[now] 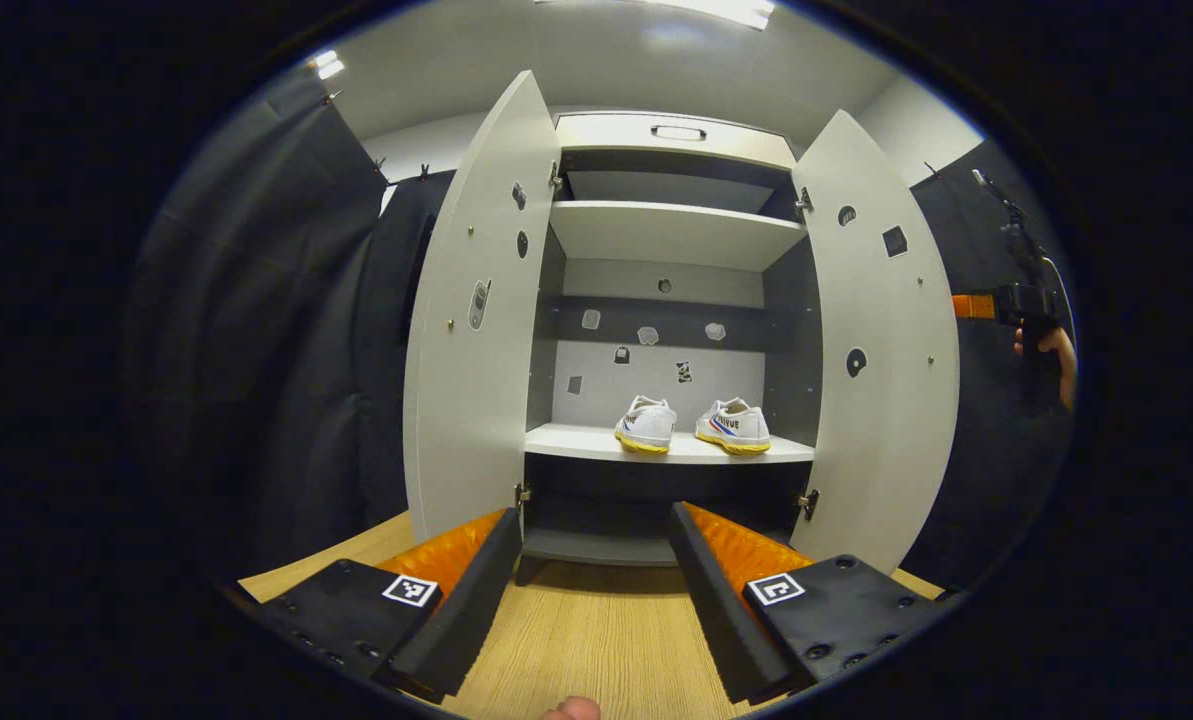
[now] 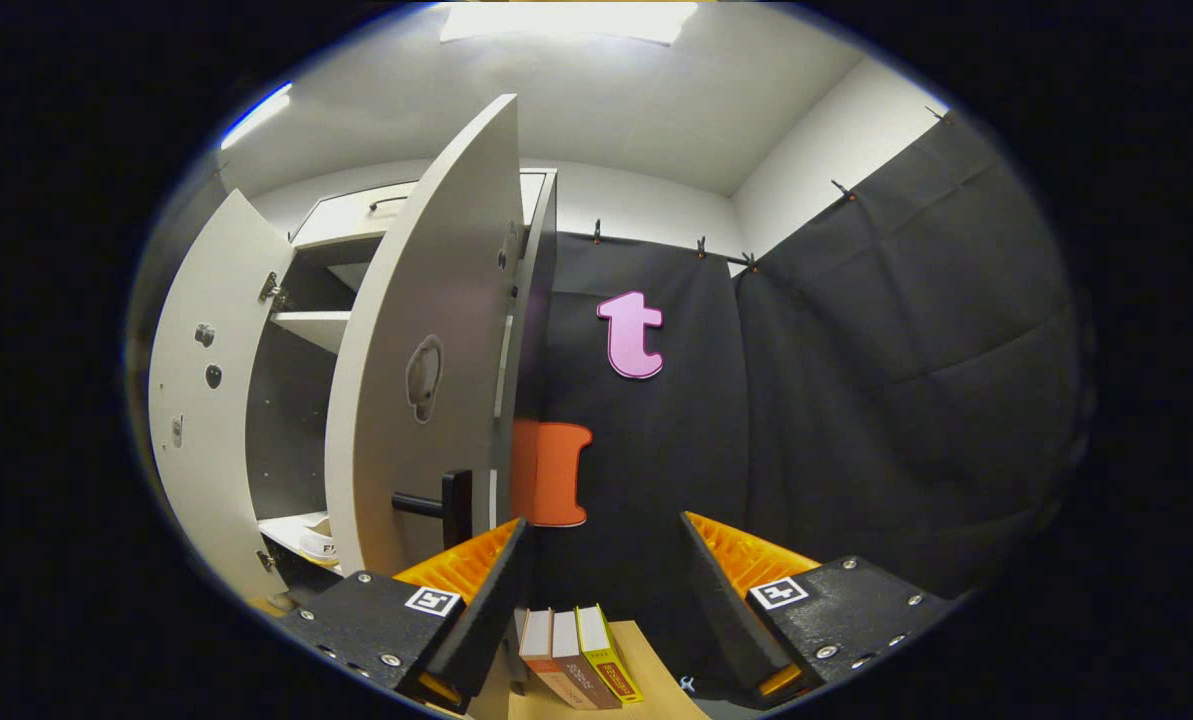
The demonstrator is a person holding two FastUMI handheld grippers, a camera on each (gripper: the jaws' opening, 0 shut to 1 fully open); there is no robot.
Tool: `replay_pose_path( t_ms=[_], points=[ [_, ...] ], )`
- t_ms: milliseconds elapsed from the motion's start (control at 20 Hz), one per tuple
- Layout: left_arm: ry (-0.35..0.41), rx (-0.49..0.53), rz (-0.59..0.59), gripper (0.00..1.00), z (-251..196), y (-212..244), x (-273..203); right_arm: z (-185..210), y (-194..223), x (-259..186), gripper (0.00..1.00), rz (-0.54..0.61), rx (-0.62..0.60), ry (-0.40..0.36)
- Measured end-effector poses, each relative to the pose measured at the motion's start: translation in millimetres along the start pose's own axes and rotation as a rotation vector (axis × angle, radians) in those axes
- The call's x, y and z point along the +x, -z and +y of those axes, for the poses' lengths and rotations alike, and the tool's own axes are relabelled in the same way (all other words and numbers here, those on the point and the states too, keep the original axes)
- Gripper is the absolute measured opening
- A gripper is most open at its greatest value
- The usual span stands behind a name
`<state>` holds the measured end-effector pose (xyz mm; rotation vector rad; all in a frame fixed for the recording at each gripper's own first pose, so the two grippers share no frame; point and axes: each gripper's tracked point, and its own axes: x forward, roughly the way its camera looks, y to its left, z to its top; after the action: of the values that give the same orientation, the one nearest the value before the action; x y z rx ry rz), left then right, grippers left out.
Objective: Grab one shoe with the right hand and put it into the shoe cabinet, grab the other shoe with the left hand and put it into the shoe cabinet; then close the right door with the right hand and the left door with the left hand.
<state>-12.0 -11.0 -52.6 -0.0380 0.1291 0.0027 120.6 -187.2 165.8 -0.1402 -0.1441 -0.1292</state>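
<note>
A: Left gripper [image 1: 596,590] first. Its jaws are standing wide apart and gripping nothing; it is hanging back over the wooden table [image 1: 596,640], facing squarely into the shoe cabinet [image 1: 671,235].

B: And the shoes?

A: Both are sitting on the middle shelf [image 1: 576,442], side by side and a little apart: left shoe [image 1: 646,423] and right shoe [image 1: 734,425], heels toward the camera. So the loading reads as done, which would explain the idle fingers.

B: Doors?

A: Left door [image 1: 476,330] and right door [image 1: 881,340] are both swung fully out. Beyond the right door, a hand [image 1: 1056,355] is holding the other gripper off to that side.

B: Right gripper [image 2: 601,590] now.

A: Also gaping, empty. It is positioned outside the right door, looking at the door's outer face, with the dark handle [image 2: 436,505] just above and beside its left finger. I judge it is lining up there because this door gets closed first; whether a finger is touching the door, I cannot tell.

B: Anything else near?

A: Some books [image 2: 576,655] are standing between the fingers, lower down, against the booth cloth. A push on the outer face should be swinging the door home; the open jaws suit that.
</note>
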Motion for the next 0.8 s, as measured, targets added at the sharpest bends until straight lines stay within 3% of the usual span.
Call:
replay_pose_path(
  t_ms=[150,200,250,800],
  points=[
    [-0.008,-0.010,0.009,0.97,6,2,0,10,1,-2,0.88,-0.003,0.012,-0.026],
    [-0.008,-0.014,0.009,0.97,8,2,1,15,0,-1,0.80,-0.012,0.010,-0.034],
    [-0.005,-0.019,0.005,0.97,9,1,1,20,0,-3,0.87,-0.018,0.012,-0.040],
    [-0.003,-0.015,0.017,0.97,31,3,7,127,6,-8,0.87,-0.002,0.042,-0.206]
  ],
)
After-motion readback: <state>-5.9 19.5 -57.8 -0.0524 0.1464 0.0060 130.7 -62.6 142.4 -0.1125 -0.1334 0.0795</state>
